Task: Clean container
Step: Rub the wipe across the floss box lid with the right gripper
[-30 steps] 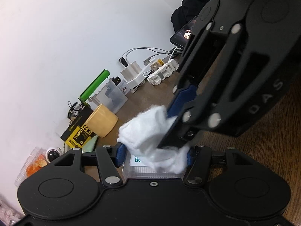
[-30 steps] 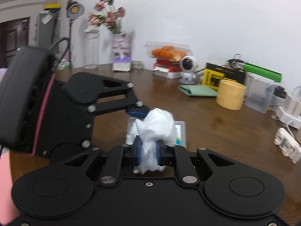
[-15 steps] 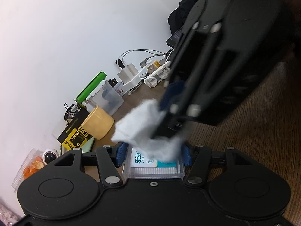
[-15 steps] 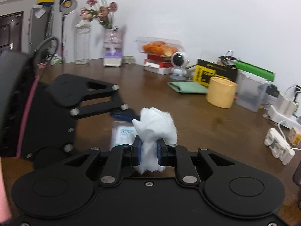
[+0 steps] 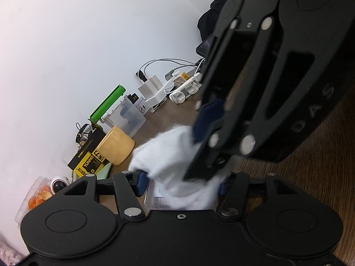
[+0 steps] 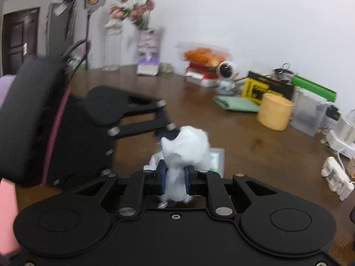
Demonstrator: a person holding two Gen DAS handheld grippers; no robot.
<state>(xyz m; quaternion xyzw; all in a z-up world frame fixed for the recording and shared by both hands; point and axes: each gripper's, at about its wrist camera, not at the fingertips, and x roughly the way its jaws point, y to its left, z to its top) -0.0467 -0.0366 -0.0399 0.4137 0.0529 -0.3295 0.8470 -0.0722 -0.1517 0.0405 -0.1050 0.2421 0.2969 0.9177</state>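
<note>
Right gripper (image 6: 175, 180): clamped narrow on a crumpled white tissue wad (image 6: 185, 153), blue pads pressed into its lower part, bulk of the wad bulging out ahead of the fingers.
Tissue wad, left wrist view (image 5: 177, 161): lying over the container, right gripper's blue fingertip buried in its upper side.
Left gripper (image 5: 180, 186): spread wide, blue pads at either side of the clear container (image 5: 155, 199), apparently gripping its edges; contact on the right side hidden by tissue.
Container, right wrist view (image 6: 216, 157): flat, clear plastic, printed label showing, low over the wooden table (image 6: 255, 141), mostly covered by the wad; seen just beyond the right gripper's fingers.
Left gripper from the right wrist view (image 6: 165, 130): coming in from the left, its blue tip touching the wad's far left side.
Mid table: yellow cup (image 6: 275, 114) on its side in the left wrist view (image 5: 116, 145), green cloth (image 6: 236, 105) just beside it.
Back row along the wall: yellow-black box (image 6: 258, 90), translucent bin (image 6: 309, 116) with green lid (image 6: 314, 88) raised, small white camera (image 6: 226, 72), packed oranges (image 6: 203, 54) on books.
Far right: white power strip (image 5: 185, 89) with cables.
Far left: flower vase (image 6: 148, 51), blurred.
</note>
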